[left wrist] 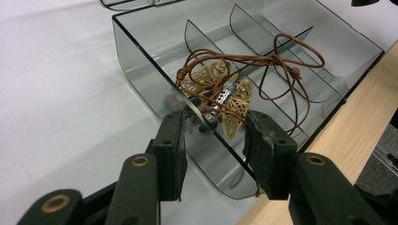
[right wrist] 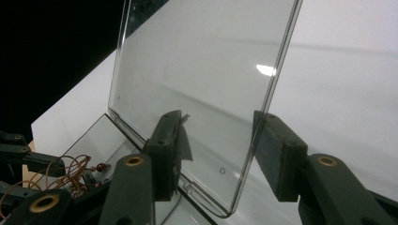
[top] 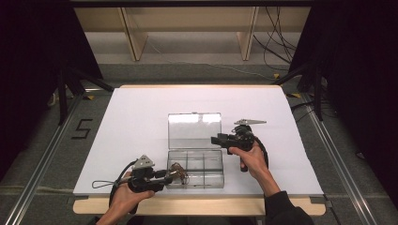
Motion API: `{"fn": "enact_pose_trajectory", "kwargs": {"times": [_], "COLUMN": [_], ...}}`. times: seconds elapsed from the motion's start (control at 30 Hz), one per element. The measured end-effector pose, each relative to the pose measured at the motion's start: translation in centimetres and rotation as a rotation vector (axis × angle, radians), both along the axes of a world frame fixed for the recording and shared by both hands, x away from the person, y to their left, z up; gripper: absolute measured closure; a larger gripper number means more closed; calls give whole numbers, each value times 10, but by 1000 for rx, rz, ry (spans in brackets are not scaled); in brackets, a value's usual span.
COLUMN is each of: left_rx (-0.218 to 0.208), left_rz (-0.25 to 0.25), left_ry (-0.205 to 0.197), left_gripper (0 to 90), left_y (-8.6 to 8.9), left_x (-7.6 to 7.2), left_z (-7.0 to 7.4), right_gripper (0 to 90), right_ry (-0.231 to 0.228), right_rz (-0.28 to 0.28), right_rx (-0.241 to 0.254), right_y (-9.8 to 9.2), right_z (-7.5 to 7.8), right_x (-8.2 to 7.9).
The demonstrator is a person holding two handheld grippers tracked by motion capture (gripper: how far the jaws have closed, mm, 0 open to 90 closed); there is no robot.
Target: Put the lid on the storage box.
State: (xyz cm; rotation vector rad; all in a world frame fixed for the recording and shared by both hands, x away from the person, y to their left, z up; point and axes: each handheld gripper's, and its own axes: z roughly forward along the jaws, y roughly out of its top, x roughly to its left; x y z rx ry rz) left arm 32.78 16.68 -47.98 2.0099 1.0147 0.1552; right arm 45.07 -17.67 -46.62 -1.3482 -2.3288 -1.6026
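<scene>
Table point(top: 141, 117): white sheet over a wooden top, dark curtains left and right, cables on the floor beyond the far edge. A clear plastic box point(top: 206, 176) sits near the front edge, centre; its lid point(top: 194, 131) stands raised at the far side, hinge line running left-right.

Box interior: curved dividers point(left wrist: 244, 33) split it into compartments. The necklace point(left wrist: 220, 91), a pale butterfly pendant with a silver bead on a brown cord, lies in the leftmost compartment; cord loops spill over the dividers into the next ones. Pendant's long axis tilts up and away from the left wall.

Left gripper point(top: 165, 177): at the box's left end, jaws half apart, straddling the box's left wall point(left wrist: 141, 75); one jaw outside, one inside just beside the pendant. Pads not seen pressing on anything.

Right gripper point(top: 217, 139): at the lid's right edge, jaws half apart either side of that edge point(right wrist: 263, 117). Contact with the lid cannot be told.
</scene>
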Motion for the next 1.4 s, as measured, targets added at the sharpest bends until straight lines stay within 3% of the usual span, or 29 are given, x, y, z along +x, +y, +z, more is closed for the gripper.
{"fn": "enact_pose_trajectory", "kwargs": {"times": [0.07,0.1,0.13,0.17,0.23,0.27,0.33,0.37,0.43,0.5,0.53,0.6,0.73,0.8,0.9,1.0,1.03,1.17,1.23,1.4], "left_rx": [-27,-3,-27,0,-9,-34,-7,-20,-33,-34,-35,-35,-37,-39,-35,-52,-52,-54,-59,-75], "left_rz": [20,1,26,4,3,22,-1,9,20,22,22,22,25,23,21,28,26,25,21,33], "left_ry": [-2,-6,-12,-12,-8,-8,-8,-8,-7,-13,-12,-9,-11,-13,-12,-11,-11,-12,-5,-12], "left_gripper": [584,585,585,586,586,587,588,588,589,590,591,591,598,598,600,601,600,591,591,559], "left_y": [-2,0,-2,0,0,-2,0,-1,-2,-2,-2,-1,-1,0,0,-1,-1,0,1,2], "left_x": [-1,0,-1,0,0,-1,0,0,-1,-1,-1,-1,-1,-1,-1,-1,-2,-1,-1,-1], "left_z": [-1,0,-1,0,0,-1,0,0,-1,-1,-1,-1,0,-1,0,-1,-1,1,1,3], "right_gripper": [557,560,563,567,579,588,598,600,615,616,616,616,611,612,611,614,616,631,639,642], "right_ry": [-1,23,-14,-12,-23,-37,-23,-13,-52,-48,-19,-69,-84,-66,-86,-83,-47,-121,-118,-147], "right_rz": [0,-6,-4,-2,3,0,-13,-8,-1,0,-7,11,8,20,12,14,0,22,31,40], "right_rx": [16,21,12,12,6,3,19,33,21,31,33,1,18,32,14,29,45,30,48,24], "right_y": [0,1,1,0,0,0,1,1,-1,0,2,1,1,0,-1,-1,1,-1,0,0], "right_z": [1,3,1,2,4,4,6,8,10,11,14,14,15,17,18,20,22,24,26,29], "right_x": [-1,-3,0,-1,-2,-1,-3,-4,-4,-5,-8,-6,-6,-8,-8,-9,-13,-11,-13,-14]}}
